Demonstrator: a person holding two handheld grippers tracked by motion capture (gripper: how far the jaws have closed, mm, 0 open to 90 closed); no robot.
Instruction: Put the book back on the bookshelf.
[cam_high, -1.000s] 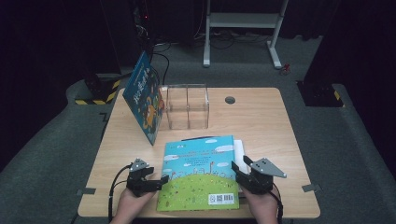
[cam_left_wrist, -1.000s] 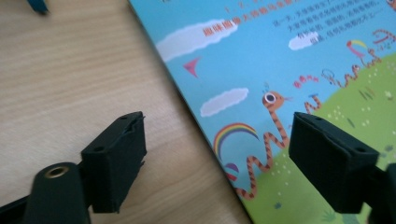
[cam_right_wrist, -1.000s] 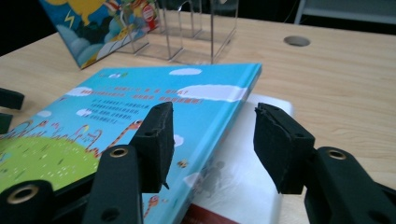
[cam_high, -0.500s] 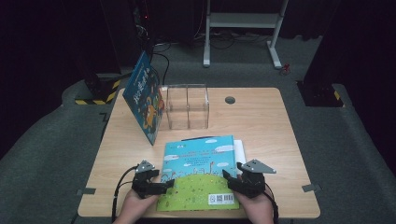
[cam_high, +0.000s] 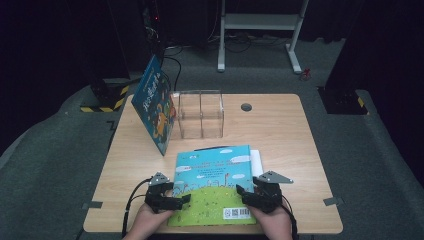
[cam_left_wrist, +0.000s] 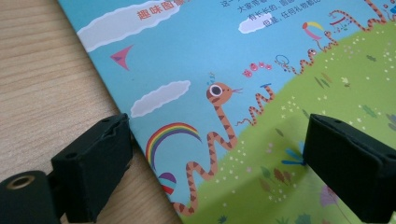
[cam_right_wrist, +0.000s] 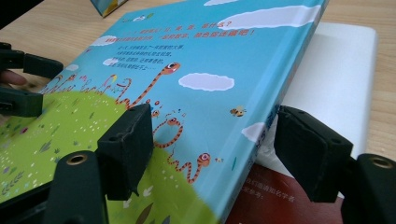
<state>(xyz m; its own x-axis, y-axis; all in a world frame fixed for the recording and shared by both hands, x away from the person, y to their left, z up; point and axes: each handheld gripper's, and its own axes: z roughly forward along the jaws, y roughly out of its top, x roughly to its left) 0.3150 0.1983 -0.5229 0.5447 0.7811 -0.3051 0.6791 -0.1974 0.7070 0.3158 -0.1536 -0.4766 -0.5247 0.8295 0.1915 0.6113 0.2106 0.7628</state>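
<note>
With both sets of jaws gaping either side of the picture book (cam_high: 215, 185), nothing lifted yet, clear box (cam_high: 201, 113) beyond empty.

- We see the flat book (cam_high: 215, 185) with a sky-blue cover, white clouds, a green hill, a rainbow and orange striped snakes.
- We see a second book (cam_high: 155, 107), standing, blue with orange and dark figures.
- The clear box (cam_high: 201, 114) is colourless.
- The worktop (cam_high: 280, 135) shows pale wood grain.
- Both tools, left (cam_high: 167, 197) and right (cam_high: 260, 195), are black.
- Beneath the flat book we note white (cam_right_wrist: 336, 79) and red (cam_right_wrist: 275, 200) surfaces.
</note>
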